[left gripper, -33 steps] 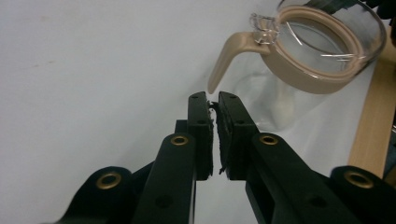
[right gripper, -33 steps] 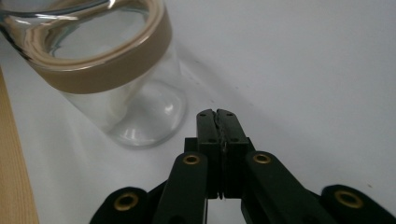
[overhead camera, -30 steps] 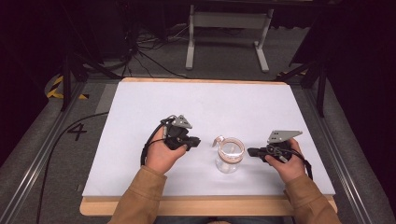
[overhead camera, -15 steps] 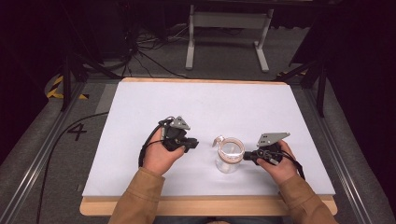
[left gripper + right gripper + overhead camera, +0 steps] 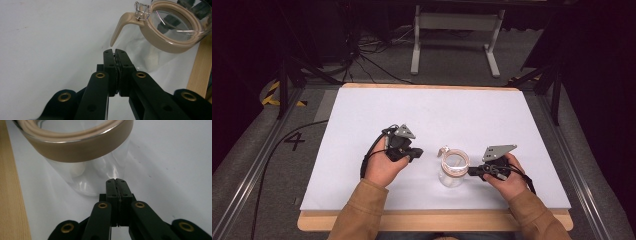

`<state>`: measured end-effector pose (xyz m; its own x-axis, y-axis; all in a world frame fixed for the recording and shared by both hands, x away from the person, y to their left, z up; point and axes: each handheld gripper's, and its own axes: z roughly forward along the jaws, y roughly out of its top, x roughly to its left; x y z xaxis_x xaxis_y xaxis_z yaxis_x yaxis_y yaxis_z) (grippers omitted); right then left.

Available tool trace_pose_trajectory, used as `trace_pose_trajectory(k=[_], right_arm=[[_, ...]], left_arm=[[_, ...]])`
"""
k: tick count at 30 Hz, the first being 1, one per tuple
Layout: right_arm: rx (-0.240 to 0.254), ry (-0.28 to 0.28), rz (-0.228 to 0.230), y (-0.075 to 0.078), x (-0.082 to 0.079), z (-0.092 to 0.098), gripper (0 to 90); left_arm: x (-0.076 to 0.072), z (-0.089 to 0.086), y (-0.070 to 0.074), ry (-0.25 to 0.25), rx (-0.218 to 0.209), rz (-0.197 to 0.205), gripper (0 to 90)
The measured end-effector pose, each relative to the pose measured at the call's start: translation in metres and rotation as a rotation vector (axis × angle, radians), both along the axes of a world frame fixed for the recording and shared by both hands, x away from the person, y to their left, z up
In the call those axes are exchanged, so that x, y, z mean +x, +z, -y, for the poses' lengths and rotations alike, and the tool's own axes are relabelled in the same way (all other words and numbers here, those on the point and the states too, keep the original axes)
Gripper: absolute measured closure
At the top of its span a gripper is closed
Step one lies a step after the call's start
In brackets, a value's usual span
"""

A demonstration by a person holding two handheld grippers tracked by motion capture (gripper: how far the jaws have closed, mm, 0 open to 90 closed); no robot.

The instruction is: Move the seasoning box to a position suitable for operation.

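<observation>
A clear glass jar (image 5: 453, 167) with a tan rim stands upright on the white mat between my two hands. My left gripper (image 5: 417, 152) sits just left of it, apart from the jar. In the left gripper view its jaws (image 5: 115, 52) have just been closing and are now pressed together with nothing between them, tips right below the jar's tan curved lever (image 5: 120, 27). My right gripper (image 5: 472, 171) is shut at the jar's right side. In the right gripper view its tips (image 5: 116, 180) are close against the lower glass wall (image 5: 82, 182).
The white mat (image 5: 362, 150) lies on a wooden tabletop whose front edge (image 5: 437, 221) shows near me. Open mat stretches behind the jar. A metal stand (image 5: 452, 30) and cables are on the floor beyond the table.
My right hand has shifted a little left, bringing its gripper up to the jar. The left hand stayed in place.
</observation>
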<state>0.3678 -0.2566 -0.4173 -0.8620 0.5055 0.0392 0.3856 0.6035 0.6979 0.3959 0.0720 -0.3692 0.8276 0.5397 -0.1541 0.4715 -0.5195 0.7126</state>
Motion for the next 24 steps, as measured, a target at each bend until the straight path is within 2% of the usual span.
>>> trace_pose_trajectory(k=[6,9,12,14,16,19,20,21,24], right_arm=[[0.005,0.037,-0.003,-0.001,-0.004,-0.009,90.0],[0.01,0.058,0.002,-0.002,-0.006,-0.013,90.0],[0.01,0.071,0.004,-0.002,-0.006,-0.015,90.0],[0.03,0.075,-0.001,-0.001,-0.005,-0.012,90.0],[0.032,0.069,0.007,0.0,-0.005,-0.009,90.0],[0.042,0.044,0.005,0.002,-0.005,0.0,90.0],[0.042,0.044,0.005,0.002,-0.005,0.0,90.0],[0.048,0.03,0.008,0.003,-0.004,0.006,90.0],[0.057,0.004,0.007,0.003,-0.005,0.014,90.0]], left_arm=[[0.001,-0.001,-0.003,0.013,-0.008,-0.006,88.3],[0.003,-0.002,-0.004,0.012,0.011,-0.014,89.4],[0.005,-0.001,-0.007,0.012,0.013,-0.016,89.6],[0.005,0.0,-0.009,0.01,0.018,-0.016,89.7],[0.006,0.002,-0.011,0.008,0.016,-0.017,89.8],[0.011,0.009,-0.018,-0.011,0.019,0.015,89.8],[0.011,0.009,-0.018,-0.011,0.019,0.015,89.7],[0.013,0.012,-0.022,-0.016,0.008,0.031,89.7],[0.018,0.019,-0.029,-0.047,-0.002,0.037,89.7]])
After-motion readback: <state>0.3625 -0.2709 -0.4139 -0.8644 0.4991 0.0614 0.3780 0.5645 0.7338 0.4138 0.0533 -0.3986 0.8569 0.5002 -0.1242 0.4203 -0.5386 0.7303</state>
